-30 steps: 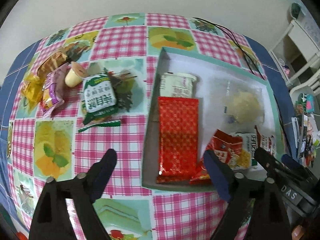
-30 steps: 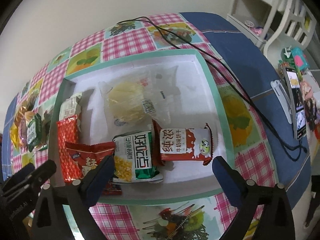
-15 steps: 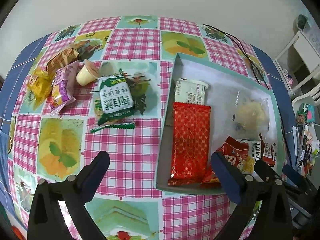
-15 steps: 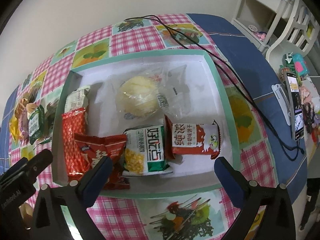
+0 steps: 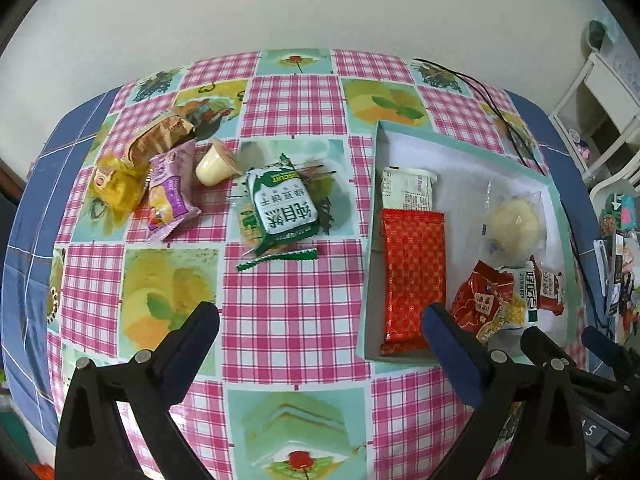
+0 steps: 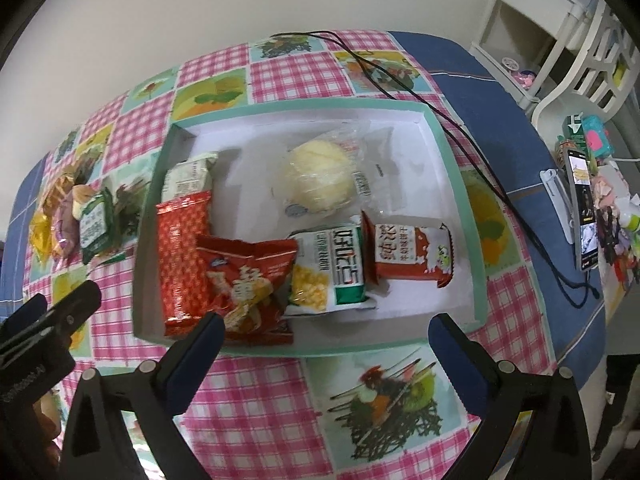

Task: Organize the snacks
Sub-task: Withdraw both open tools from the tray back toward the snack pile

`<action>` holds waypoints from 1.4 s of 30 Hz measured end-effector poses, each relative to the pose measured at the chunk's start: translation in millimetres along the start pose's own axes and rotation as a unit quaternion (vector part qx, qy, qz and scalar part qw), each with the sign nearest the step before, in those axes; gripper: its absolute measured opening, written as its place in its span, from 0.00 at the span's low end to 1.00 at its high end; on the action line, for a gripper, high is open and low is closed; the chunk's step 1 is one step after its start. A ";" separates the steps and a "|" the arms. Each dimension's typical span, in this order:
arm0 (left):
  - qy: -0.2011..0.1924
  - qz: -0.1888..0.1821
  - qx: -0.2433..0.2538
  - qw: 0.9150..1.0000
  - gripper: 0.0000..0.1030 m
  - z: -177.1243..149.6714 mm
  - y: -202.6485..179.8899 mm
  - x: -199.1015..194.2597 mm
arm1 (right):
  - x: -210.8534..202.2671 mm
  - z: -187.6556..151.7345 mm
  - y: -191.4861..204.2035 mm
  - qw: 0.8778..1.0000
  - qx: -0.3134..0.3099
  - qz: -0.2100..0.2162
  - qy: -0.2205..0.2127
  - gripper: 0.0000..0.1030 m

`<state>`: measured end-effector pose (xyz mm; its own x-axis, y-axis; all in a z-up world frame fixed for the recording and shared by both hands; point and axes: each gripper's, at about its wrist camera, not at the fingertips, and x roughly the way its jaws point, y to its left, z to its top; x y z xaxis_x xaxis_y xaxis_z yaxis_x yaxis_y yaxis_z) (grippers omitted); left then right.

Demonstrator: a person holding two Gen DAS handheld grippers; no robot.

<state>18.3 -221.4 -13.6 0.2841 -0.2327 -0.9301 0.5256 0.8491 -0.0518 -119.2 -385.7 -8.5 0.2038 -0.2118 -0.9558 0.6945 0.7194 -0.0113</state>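
While both grippers hang over checked vinyl tablecloth (image 5: 288, 320), left gripper (image 5: 320, 320) jaws spread wide, nothing between; right gripper (image 6: 324, 330) likewise wide apart, empty. Shallow rectangular box (image 6: 460, 184), teal rim, white inside, holds crinkly foil packs: long red wafer pack (image 5: 414, 276), red chip bag (image 6: 248, 280), corn snack bag (image 6: 332, 268), milk biscuit pack (image 6: 412, 256), round pale bun in clear film (image 6: 318, 182). Outside box on cloth: green biscuit pack (image 5: 282, 208), small jelly cup (image 5: 214, 164), purple pack (image 5: 170, 192), yellow pack (image 5: 116, 184).

Left tongs (image 5: 316, 332) opened wider, nothing between them. Pulled both tongs up and back from the box (image 5: 370, 240); right tongs (image 6: 326, 344) too.
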 end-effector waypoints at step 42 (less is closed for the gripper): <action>-0.016 0.044 -0.155 0.987 0.98 -3.0 178.4 -26.7 | -7.0 -20.1 165.8 0.993 -0.101 0.054 0.002 1.00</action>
<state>102.1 -62.2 0.9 0.3461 -0.1635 -0.9239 0.2298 0.9695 -0.0855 -19.3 -251.7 -9.6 0.2660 -0.1232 -0.9561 0.5166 0.8556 0.0335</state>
